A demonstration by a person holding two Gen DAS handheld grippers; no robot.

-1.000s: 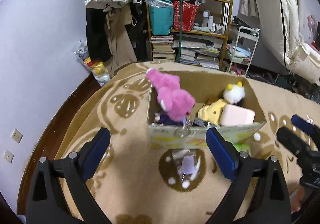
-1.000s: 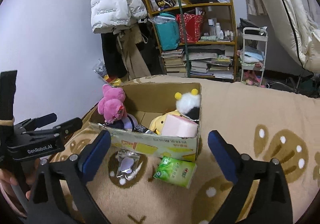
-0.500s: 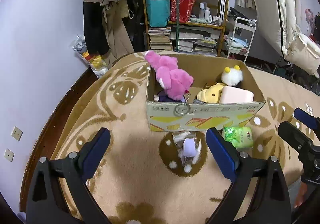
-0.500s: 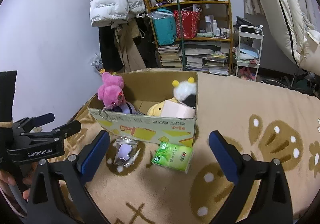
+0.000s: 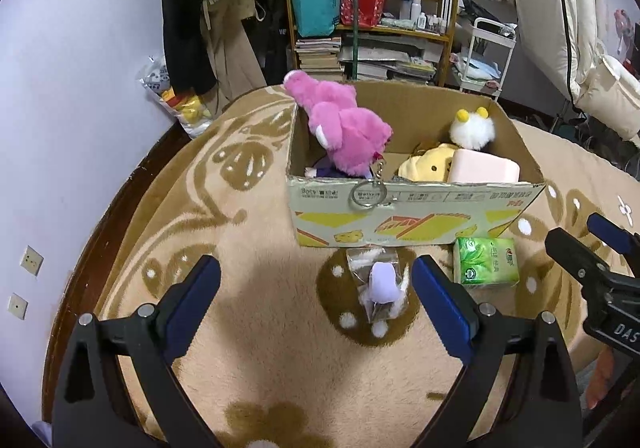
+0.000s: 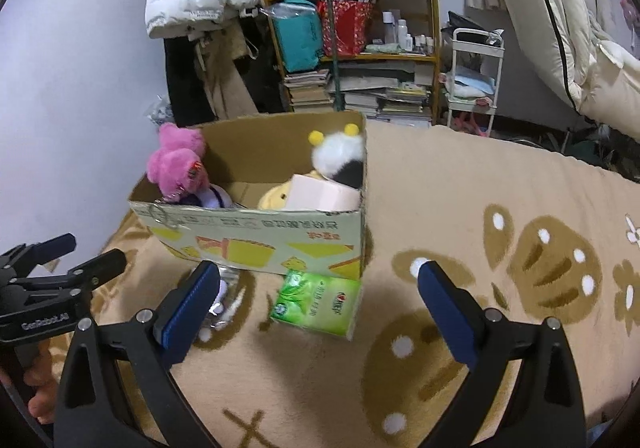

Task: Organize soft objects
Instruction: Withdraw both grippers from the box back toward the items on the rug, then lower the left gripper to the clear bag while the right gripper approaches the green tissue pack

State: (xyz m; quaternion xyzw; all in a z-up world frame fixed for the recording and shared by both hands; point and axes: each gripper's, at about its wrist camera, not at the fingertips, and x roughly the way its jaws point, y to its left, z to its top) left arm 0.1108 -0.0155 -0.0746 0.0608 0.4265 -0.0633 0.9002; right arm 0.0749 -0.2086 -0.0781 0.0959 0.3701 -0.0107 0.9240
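Observation:
A cardboard box (image 5: 408, 203) (image 6: 264, 244) stands on the patterned rug and holds a pink plush (image 5: 344, 131) (image 6: 176, 167), a yellow plush (image 5: 428, 163), a white fluffy toy (image 5: 472, 131) (image 6: 336, 155) and a pale pink block (image 5: 484, 171) (image 6: 320, 195). In front of the box lie a small purple toy in a clear bag (image 5: 380, 284) (image 6: 224, 296) and a green tissue pack (image 5: 486, 262) (image 6: 316, 304). My left gripper (image 5: 316, 296) is open and empty, above the rug before the bag. My right gripper (image 6: 318, 304) is open and empty, with the tissue pack between its fingers' line.
A metal key ring (image 5: 368, 193) hangs over the box's front wall. Behind the box stand a cluttered wooden shelf (image 5: 372, 7), hanging coats (image 5: 208, 27) and a white cart (image 5: 486, 51). A wall (image 5: 80, 87) runs along the left. A folded mattress (image 6: 580, 27) leans at right.
Both grippers have drawn back from the box and lowered a little, so the bagged purple toy and the green tissue pack now show fully. Both stay open and empty.

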